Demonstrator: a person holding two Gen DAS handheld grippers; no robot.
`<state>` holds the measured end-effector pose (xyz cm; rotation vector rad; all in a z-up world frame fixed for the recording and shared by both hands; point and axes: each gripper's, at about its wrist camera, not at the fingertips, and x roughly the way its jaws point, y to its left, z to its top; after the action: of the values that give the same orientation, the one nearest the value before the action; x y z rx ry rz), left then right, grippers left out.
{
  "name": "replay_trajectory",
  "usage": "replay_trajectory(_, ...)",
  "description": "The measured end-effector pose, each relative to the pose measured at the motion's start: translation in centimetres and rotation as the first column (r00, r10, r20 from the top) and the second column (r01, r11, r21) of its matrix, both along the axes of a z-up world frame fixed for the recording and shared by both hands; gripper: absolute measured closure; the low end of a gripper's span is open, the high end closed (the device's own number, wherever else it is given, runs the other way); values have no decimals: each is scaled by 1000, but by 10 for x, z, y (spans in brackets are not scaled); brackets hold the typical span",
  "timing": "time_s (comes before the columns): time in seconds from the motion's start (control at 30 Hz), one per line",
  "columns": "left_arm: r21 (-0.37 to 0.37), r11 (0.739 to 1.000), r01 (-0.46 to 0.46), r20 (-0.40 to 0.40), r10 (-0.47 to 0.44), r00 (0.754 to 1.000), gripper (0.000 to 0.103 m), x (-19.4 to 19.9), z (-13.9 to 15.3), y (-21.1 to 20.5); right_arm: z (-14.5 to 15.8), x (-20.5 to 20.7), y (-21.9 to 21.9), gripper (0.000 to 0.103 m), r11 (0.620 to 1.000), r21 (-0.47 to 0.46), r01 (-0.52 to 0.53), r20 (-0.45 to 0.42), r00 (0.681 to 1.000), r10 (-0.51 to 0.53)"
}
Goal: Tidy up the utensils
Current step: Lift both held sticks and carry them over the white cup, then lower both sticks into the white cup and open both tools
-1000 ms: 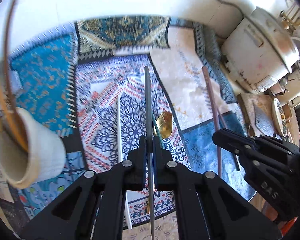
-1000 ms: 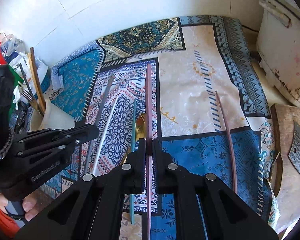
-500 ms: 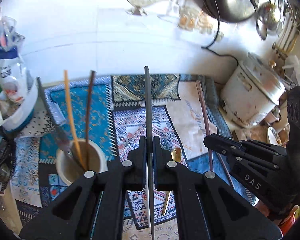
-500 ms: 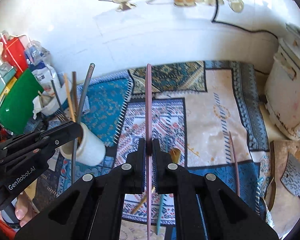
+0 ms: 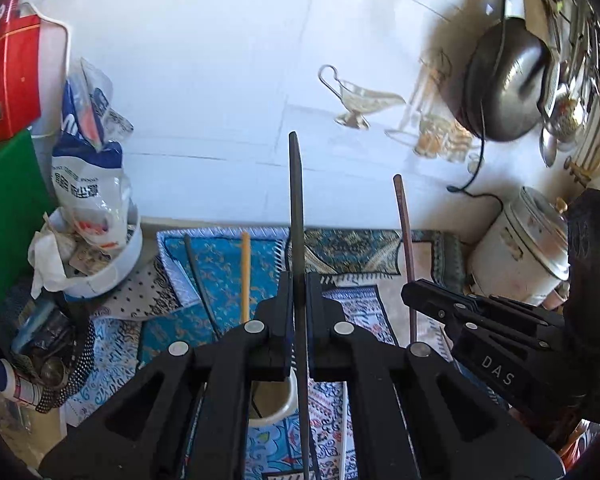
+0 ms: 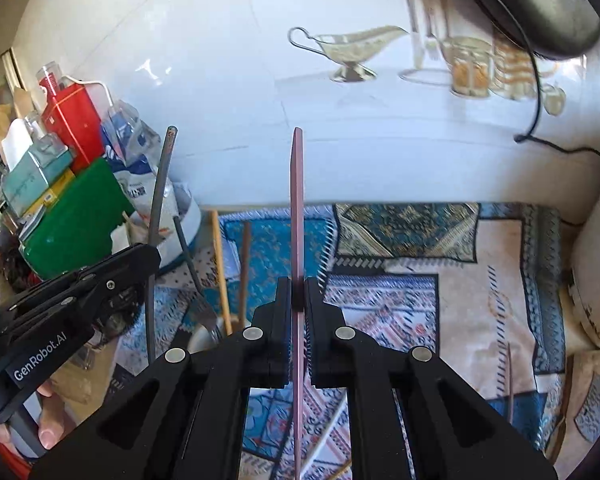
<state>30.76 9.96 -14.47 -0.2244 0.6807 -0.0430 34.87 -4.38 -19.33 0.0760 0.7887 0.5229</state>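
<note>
My left gripper point(image 5: 298, 280) is shut on a dark grey chopstick point(image 5: 296, 208) that points up toward the wall. Beneath its fingers stands a white cup point(image 5: 278, 406) holding a yellow stick point(image 5: 245, 272) and a dark utensil point(image 5: 198, 280). My right gripper point(image 6: 298, 284) is shut on a pink chopstick point(image 6: 297, 208), also raised. In the right wrist view the left gripper point(image 6: 150, 254) is at the left with the grey chopstick point(image 6: 162, 184), above the cup point(image 6: 204, 340), which holds a fork point(image 6: 196, 280). A second pink chopstick point(image 6: 510, 376) lies on the patterned cloth point(image 6: 420, 280).
A white rice cooker point(image 5: 520, 248) stands at the right edge of the cloth. On the left are a green board point(image 6: 76, 216), a red box point(image 6: 74, 120), a plastic bag point(image 5: 88, 168) and a white bowl point(image 5: 100, 276) of scraps. A white tiled wall rises behind.
Both grippers have risen off the cloth with their chopsticks and tilted up toward the wall. The cup now sits beneath the left gripper's fingers instead of far left.
</note>
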Motion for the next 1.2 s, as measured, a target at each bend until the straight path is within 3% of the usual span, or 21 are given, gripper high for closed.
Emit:
replay_trajectory(0.27,-14,997,-80,42,80,996,99,17,-5,27,6,20,33,97,999,50,-16,46,999,14)
replay_trajectory(0.57,-6,986,-169,61,170,984,99,39,-34,48,0,34,46,97,998,66,13,67,998,-18)
replay_trajectory(0.8,5,981,-193,49,192,980,99,47,-67,51,-5,39,43,97,998,63,26,46,999,-29)
replay_trajectory(0.9,45,980,-192,63,189,980,99,40,-74,45,-5,39,42,97,998,65,28,45,999,-31)
replay_trajectory(1.03,68,981,-181,83,175,981,99,28,-80,41,-6,39,44,97,998,66,22,51,998,-25)
replay_trajectory(1.2,28,985,-171,63,169,984,99,28,-70,47,-3,39,47,97,996,83,16,49,999,-20)
